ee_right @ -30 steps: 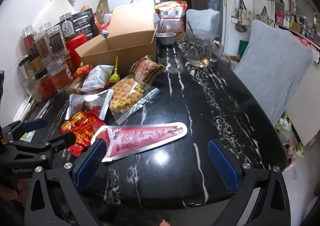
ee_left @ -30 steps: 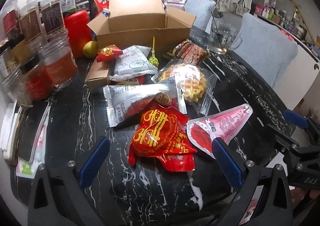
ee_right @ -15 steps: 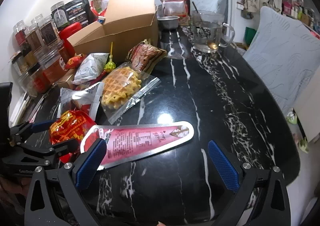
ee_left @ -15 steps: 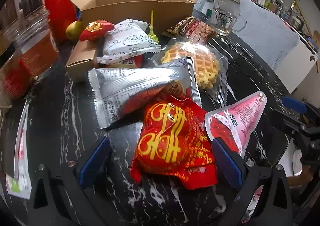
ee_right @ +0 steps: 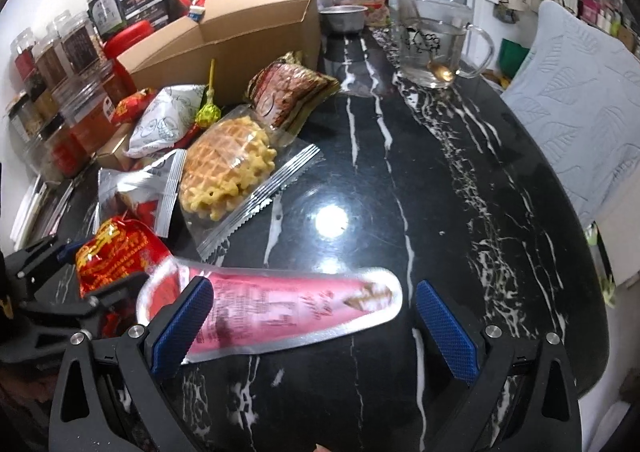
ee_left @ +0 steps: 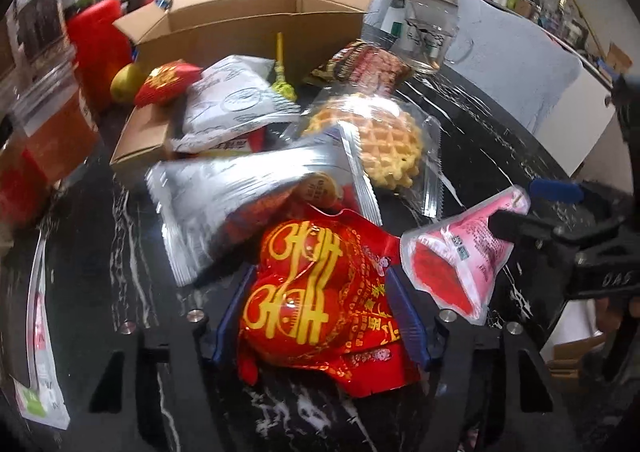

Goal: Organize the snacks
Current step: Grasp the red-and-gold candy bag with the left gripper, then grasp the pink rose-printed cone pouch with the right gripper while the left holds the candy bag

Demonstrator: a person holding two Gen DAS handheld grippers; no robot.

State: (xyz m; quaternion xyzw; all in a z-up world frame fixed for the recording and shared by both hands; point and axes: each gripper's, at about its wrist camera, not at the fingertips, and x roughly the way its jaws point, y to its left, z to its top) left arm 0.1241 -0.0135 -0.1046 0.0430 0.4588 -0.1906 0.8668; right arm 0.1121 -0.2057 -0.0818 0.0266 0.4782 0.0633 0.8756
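Note:
A red snack packet with gold characters (ee_left: 312, 300) lies on the black marble table (ee_right: 440, 192). My left gripper (ee_left: 320, 272) is closing on it, and its blue pads press the packet's two sides. Beside it on the right lies a pink cone-shaped packet (ee_right: 280, 308). My right gripper (ee_right: 314, 286) is open above that packet. Its left pad overlaps the wide end and its right pad stands off beyond the narrow tip. An open cardboard box (ee_left: 248, 24) stands at the back of the table.
Between the grippers and the box lie a wrapped waffle (ee_right: 228, 168), a silver packet (ee_left: 224, 196), a white packet (ee_left: 236, 100) and a brown packet (ee_right: 288, 92). Jars (ee_right: 72, 72) line the left edge. A glass mug (ee_right: 432, 40) stands at the back right.
The left jaws went from wide open to closed against the red packet. Both grippers came lower and nearer, and the right one now straddles the pink packet.

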